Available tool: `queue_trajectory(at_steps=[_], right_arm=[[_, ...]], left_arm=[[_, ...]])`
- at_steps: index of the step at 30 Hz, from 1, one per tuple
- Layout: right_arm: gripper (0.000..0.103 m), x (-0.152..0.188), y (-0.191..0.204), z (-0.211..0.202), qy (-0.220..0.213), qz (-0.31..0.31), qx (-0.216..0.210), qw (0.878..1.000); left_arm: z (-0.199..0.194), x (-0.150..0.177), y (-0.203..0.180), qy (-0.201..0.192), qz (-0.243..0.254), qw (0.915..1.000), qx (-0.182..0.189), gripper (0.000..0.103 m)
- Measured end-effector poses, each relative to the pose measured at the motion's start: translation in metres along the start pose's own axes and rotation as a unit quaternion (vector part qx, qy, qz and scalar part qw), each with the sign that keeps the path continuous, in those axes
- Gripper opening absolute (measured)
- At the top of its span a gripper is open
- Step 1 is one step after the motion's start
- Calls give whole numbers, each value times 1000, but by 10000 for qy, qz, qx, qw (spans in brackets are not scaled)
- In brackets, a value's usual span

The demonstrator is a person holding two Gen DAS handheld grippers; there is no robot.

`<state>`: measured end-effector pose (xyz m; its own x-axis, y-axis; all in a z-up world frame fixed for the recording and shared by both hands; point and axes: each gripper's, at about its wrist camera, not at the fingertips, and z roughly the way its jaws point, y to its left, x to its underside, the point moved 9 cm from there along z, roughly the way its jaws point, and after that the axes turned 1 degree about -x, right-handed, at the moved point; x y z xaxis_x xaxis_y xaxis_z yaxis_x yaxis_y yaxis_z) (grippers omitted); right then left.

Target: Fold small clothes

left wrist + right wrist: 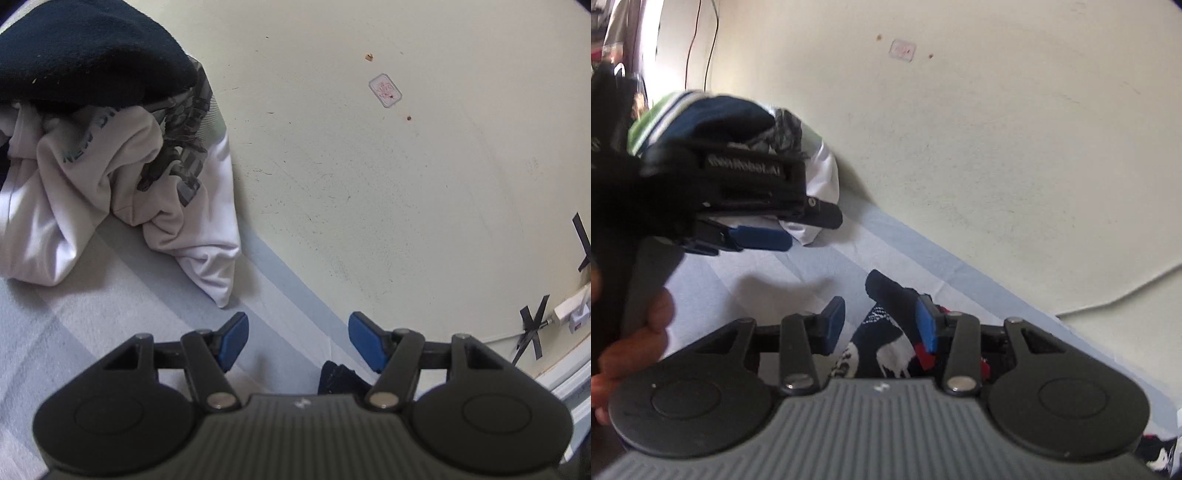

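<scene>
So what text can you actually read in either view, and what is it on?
"...Robot.AI", start blurred: side of the left tongs' body.
"NEW D...", teal, partly folded away: white garment.
Pink print on the wall sticker: too small to read.
Small logo on the tongs' housing: unreadable.

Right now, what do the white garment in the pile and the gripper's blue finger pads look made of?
White garment: soft knit, probably cotton jersey, matte; it slumps in loose rounded folds. Blue finger pads: smooth moulded plastic or rubber, matte with a faint sheen; which one can't be told.
</scene>
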<state>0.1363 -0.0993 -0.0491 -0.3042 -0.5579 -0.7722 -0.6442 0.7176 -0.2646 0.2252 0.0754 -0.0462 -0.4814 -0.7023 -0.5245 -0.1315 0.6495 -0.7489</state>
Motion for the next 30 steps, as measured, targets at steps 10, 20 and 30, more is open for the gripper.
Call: queue_trajectory(at_steps=[10,20,30], right_arm=[[12,-34,-47,-72,-895,1651,-2710,9441],[62,2,-103,-98,-935,2156,-1394,9619],[59,26,21,-102,-581,347,-1322,9889]], left_arm=[[5,-10,15,3,-512,9986,118,63],[10,2,3,207,-260,9990,300,72],[-4,-19,19,-116,-331,9994,-23,72]])
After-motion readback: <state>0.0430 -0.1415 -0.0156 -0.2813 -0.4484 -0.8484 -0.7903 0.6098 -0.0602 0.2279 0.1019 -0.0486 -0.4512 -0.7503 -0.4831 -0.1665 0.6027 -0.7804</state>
